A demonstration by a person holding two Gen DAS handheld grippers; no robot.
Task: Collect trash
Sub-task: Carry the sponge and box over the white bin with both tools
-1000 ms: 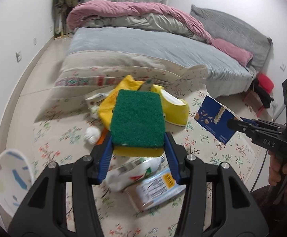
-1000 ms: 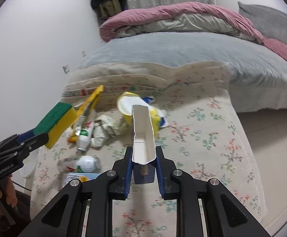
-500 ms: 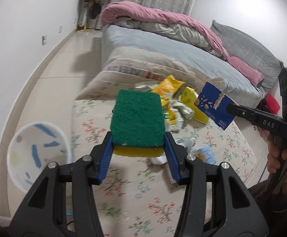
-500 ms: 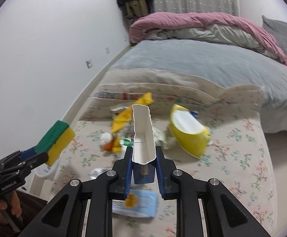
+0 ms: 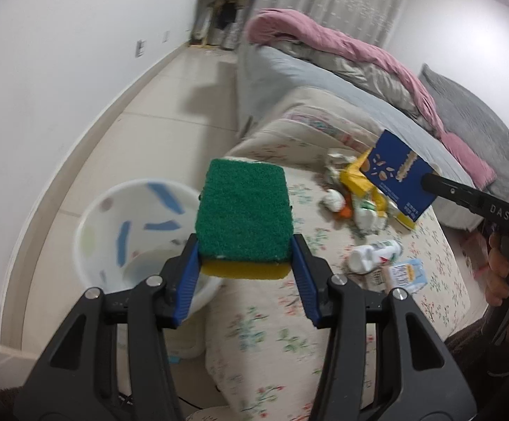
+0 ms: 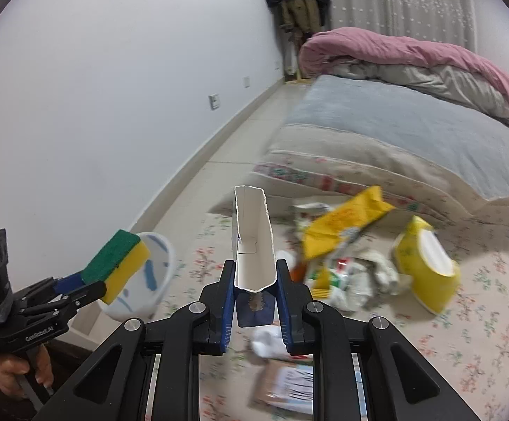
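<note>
My left gripper [image 5: 244, 263], right gripper [image 6: 256, 301]: black frames, blue finger pads [image 5: 188, 280], silver screws [image 6: 132, 323]; bare-skinned hand [image 6: 19, 373].

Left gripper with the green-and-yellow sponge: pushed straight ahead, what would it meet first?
Probably the white plastic bin or the edge of the floral-covered table; the sponge hovers over their border, and depth is unclear.

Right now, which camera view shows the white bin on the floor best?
The left wrist view: the white bin shows its open mouth and inside, partly covered by the sponge. In the right wrist view, the bin is smaller, blurred, and half hidden behind the sponge.
</note>
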